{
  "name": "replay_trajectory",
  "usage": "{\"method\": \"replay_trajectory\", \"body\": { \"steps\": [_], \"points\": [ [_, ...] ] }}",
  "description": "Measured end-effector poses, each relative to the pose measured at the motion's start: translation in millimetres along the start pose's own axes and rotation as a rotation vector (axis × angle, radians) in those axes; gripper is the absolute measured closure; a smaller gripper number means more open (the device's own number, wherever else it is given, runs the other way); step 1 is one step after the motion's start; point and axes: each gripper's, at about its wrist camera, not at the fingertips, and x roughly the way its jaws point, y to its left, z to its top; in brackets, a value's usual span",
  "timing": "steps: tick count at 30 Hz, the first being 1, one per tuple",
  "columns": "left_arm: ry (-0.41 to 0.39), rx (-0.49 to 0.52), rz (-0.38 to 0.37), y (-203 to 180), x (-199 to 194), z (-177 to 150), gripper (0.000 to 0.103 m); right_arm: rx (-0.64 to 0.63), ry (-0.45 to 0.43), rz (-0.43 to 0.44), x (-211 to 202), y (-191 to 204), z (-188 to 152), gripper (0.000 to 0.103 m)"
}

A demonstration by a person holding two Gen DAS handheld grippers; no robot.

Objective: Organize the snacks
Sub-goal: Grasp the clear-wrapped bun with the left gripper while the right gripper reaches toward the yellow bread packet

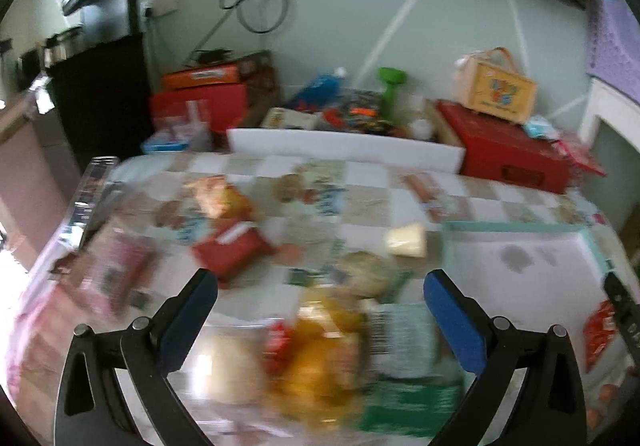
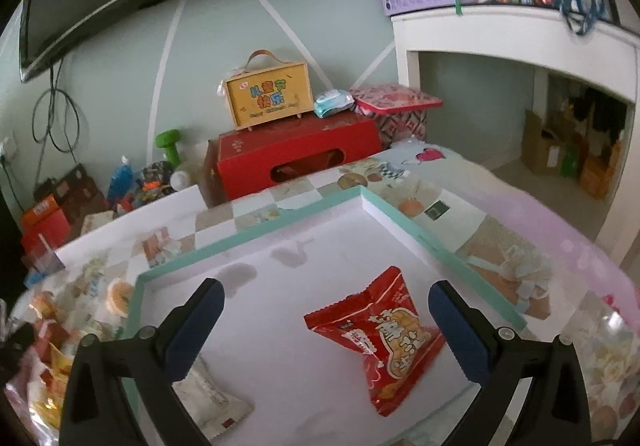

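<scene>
Right now the red snack bag is lying flat in the white tray, under the right gripper, whose fingers are spread wide and empty. It looks light, soft and crinkly, so it is best pinched at its sealed edge. The left gripper is spread wide too, above blurry snacks.

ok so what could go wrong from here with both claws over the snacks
1. The left wrist view is badly blurred, so the open left claw may close on the wrong packet in the crowded pile: the yellow snack bag lies right against a green packet.
2. The open right claw hovers over the red snack packet lying in the white tray; lowering could drag or crush it.
3. The white packet sits beneath the right claw's left finger and could get knocked.
</scene>
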Motion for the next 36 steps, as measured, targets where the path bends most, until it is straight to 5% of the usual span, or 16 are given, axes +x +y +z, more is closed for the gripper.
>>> {"method": "replay_trajectory", "body": {
  "steps": [9, 16, 22, 36],
  "points": [
    [0.049, -0.117, 0.116, 65.7, -1.3, -0.5, 0.0, -0.043, 0.103, 0.075, 5.7, 13.2, -5.6, 0.0],
    [0.058, -0.208, 0.168, 103.3, -6.7, -2.7, 0.0, -0.092, 0.079, 0.208, -9.4, 45.9, -8.3, 0.0],
    [0.091, -0.206, 0.164, 108.7, -6.5, -5.3, 0.0, -0.122, 0.114, 0.335, -22.4, 78.3, -14.8, 0.0],
    [0.209, -0.235, 0.071, 108.9, 7.4, -24.7, 0.0, -0.215, 0.235, 0.435, -32.0, 129.9, -43.5, 0.0]
  ]
}}
